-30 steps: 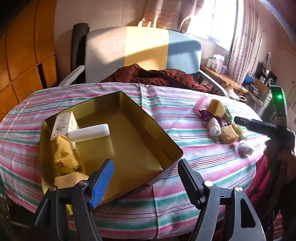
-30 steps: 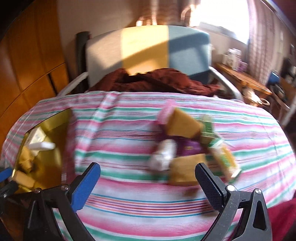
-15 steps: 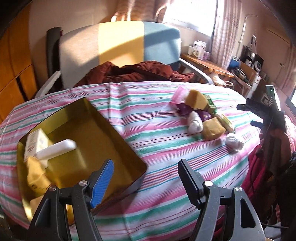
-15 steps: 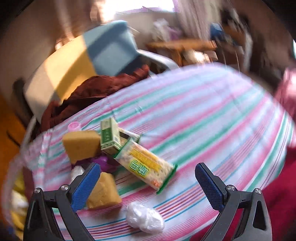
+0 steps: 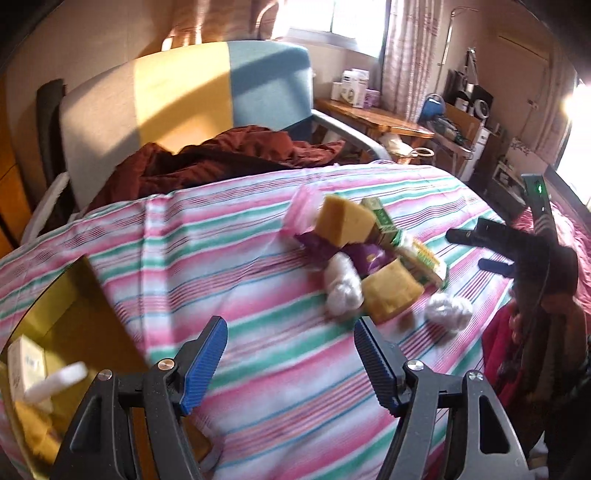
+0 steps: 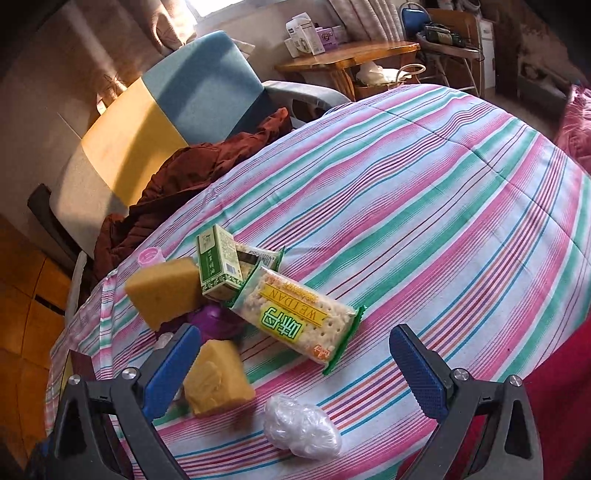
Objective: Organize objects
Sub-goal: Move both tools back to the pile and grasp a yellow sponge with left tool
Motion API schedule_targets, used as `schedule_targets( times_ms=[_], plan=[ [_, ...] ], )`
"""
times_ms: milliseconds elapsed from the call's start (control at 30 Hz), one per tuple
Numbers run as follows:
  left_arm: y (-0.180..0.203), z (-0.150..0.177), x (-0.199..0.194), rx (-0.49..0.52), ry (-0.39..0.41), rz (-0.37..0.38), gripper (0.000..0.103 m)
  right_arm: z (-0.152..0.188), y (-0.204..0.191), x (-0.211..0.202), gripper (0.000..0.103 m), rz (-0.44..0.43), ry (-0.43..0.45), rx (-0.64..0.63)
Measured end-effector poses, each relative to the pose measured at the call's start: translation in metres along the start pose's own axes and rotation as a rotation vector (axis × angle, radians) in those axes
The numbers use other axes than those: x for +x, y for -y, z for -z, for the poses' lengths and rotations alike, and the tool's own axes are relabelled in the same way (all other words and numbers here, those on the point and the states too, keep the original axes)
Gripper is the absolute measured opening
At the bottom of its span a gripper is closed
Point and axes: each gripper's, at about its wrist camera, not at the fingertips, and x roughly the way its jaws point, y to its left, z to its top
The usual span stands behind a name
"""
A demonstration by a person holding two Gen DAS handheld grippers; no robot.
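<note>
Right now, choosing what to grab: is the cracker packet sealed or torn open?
Sealed: the cracker packet looks intact, crackers filling it.

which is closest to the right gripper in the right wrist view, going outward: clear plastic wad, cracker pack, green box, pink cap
1. Clear plastic wad: just ahead of the right gripper, low between its open jaws.
2. Cracker pack: beyond it, centre.
3. Green box: behind the pack, leaning left.
4. Pink cap: farthest, left, behind the sponge.

Behind your striped desk cloth [image 6: 424, 206] stands a grey, yellow and blue armchair [image 5: 184, 107]; dark red fabric [image 5: 221, 158] is heaped on its seat. Right of the armchair, a wooden side table [image 6: 347, 55] carries white boxes [image 6: 304, 33].
</note>
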Motion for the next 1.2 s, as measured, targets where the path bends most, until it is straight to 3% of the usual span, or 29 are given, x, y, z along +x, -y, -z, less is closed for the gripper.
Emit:
schedule_targets(
  times_ms=[500,933,1033,1067,1200],
  plan=[
    [0.029,-0.072,0.080,0.079,-0.032,0.170,0.072,-0.001,-0.005,0.009,0.103,-0.044,-0.043,-0.016],
    [0.044,-0.109,0.155,0.134,-0.092,0.205,0.081,-0.001,-0.009,0.016,0.103,-0.060,-0.074,-0.032],
    [0.045,-0.107,0.165,0.123,-0.120,0.237,0.069,0.000,-0.010,0.018,0.103,-0.060,-0.082,-0.034],
    [0.046,-0.105,0.165,0.126,-0.120,0.238,0.052,0.000,-0.010,0.018,0.103,-0.059,-0.083,-0.034],
    [0.047,-0.088,0.150,0.138,-0.093,0.258,0.048,-0.001,-0.009,0.018,0.103,-0.053,-0.082,-0.029]
  ],
)
